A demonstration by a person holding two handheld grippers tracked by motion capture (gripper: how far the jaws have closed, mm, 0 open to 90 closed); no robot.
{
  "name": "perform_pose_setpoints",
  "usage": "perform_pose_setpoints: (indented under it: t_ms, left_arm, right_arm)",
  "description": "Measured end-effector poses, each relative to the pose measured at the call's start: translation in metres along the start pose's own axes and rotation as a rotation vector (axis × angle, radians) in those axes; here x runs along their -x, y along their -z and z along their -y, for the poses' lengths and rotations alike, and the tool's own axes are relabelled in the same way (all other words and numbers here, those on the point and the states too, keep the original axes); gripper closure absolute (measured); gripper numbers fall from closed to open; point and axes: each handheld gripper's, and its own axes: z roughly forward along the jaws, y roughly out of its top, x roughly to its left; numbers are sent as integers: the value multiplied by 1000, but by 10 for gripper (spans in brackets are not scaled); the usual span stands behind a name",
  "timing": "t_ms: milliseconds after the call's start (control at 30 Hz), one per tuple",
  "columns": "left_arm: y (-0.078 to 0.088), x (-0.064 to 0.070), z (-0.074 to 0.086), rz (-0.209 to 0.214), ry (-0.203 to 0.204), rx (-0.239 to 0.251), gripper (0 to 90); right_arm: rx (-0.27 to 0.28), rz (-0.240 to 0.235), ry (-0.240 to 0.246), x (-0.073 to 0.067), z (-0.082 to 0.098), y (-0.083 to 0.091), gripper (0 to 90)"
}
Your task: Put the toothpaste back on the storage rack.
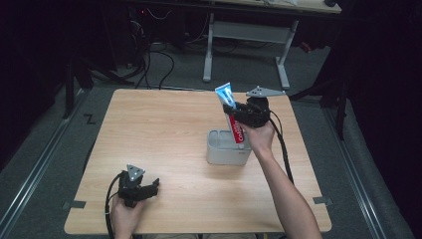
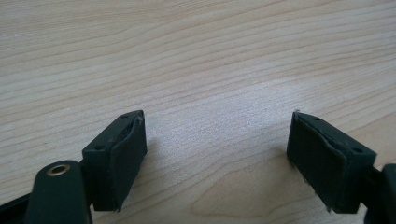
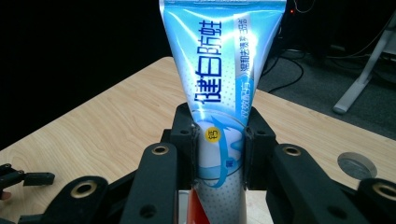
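Toothpaste tube [image 1: 232,112], blue and white toward the flat crimped end, red lower down with white lettering. Stands near upright, crimped end up and leaning a little to the left in the high view, lower end down inside the grey holder [image 1: 219,154]. In the right gripper view the tube [image 3: 219,93] shows big blue Chinese characters running along its length, glossy surface, body pinched in at mid-length
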Motion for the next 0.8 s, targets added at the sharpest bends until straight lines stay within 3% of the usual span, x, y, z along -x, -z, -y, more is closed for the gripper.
perform_pose_setpoints:
  t_ms: [500,800]
  left_arm:
    - [0,0,0,2,-2,-1,204]
    - [0,0,0,1,-2,0,204]
  right_arm:
    - [0,-2,-3,0,2,-8,708]
    - [-34,10,14,-1,5,-15,704]
